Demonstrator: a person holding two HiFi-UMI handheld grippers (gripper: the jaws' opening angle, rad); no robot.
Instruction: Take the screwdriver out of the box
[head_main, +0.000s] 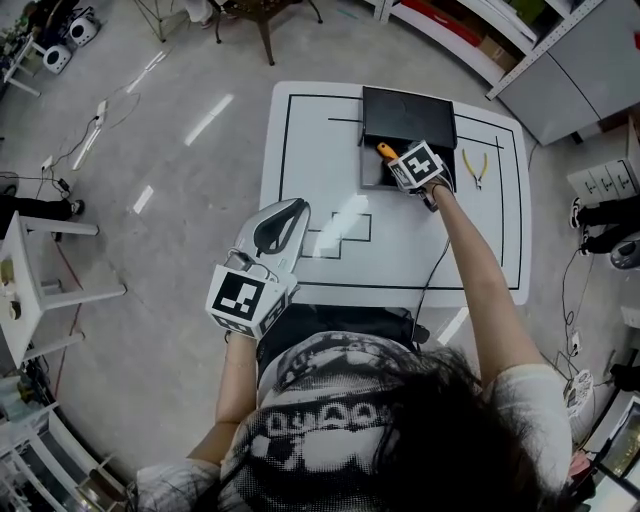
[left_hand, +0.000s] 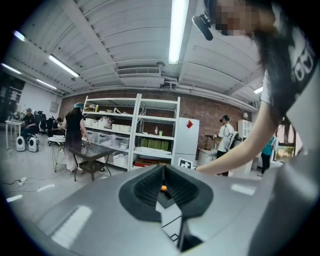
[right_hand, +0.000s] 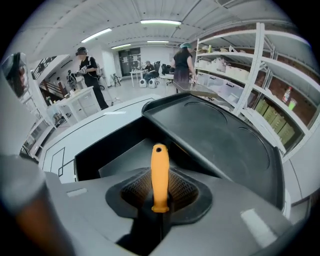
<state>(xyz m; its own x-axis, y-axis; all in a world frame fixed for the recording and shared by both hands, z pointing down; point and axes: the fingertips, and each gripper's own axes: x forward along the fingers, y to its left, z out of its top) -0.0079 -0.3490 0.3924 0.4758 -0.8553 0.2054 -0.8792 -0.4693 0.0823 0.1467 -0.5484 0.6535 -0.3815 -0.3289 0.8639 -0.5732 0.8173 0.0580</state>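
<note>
The black box (head_main: 372, 172) stands open at the far side of the white table (head_main: 330, 150), its lid (head_main: 408, 115) laid back. An orange-handled screwdriver (head_main: 386, 151) pokes up out of it. My right gripper (head_main: 400, 165) reaches steeply down into the box. In the right gripper view the orange handle (right_hand: 160, 175) stands upright between the ribbed pads (right_hand: 135, 190), which close on both its sides, with the box wall (right_hand: 110, 145) beyond. My left gripper (head_main: 290, 208) hovers at the table's near left edge, jaws together and empty; in its own view my left gripper (left_hand: 165, 192) shows only a narrow slit.
Yellow-handled pliers (head_main: 474, 166) lie on the table to the right of the box. Black tape lines (head_main: 340, 232) mark the tabletop. A white side table (head_main: 40, 270) and floor cables (head_main: 75, 140) are at the left, shelving (head_main: 470, 30) behind. People stand by far shelves (left_hand: 75, 132).
</note>
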